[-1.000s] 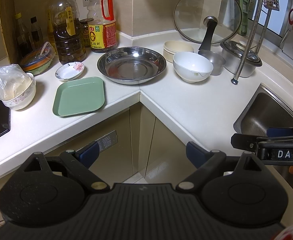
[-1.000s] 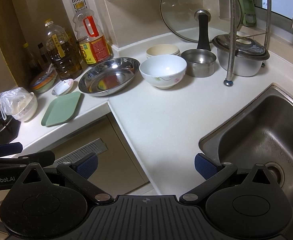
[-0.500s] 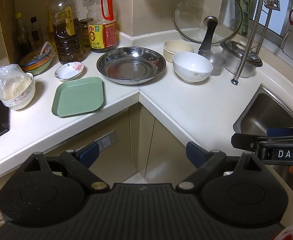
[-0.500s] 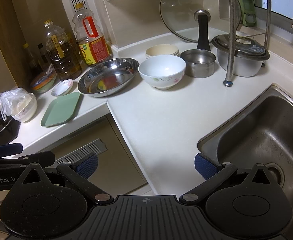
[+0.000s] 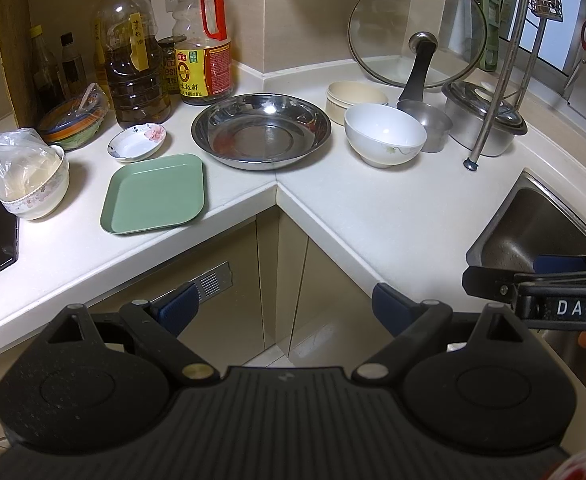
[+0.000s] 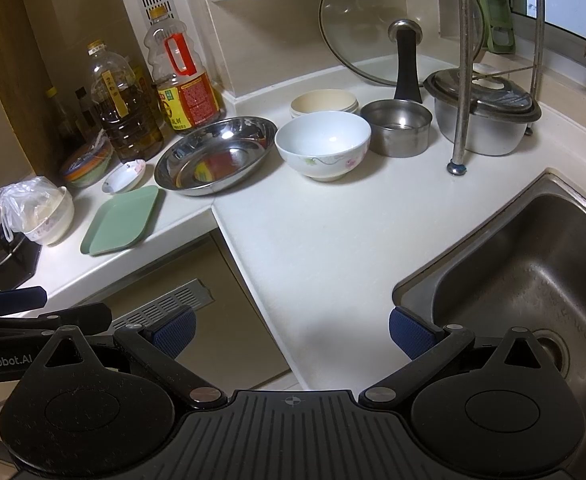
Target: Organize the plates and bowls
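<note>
Tools both gaping, left tool (image 5: 281, 306), right tool (image 6: 291, 332), white bowl (image 6: 323, 145) untouched

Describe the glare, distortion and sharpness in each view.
Left wrist view: fisheye bends the counter edge; bright highlights on the steel basin and glass lid; dishes sharp, and the left hand-held gripper a little soft. Right wrist view: same barrel distortion, dark vignetted corners; coloured reflections in the steel basin, glare spot inside the white bowl; right hand-held gripper sharp.
</note>
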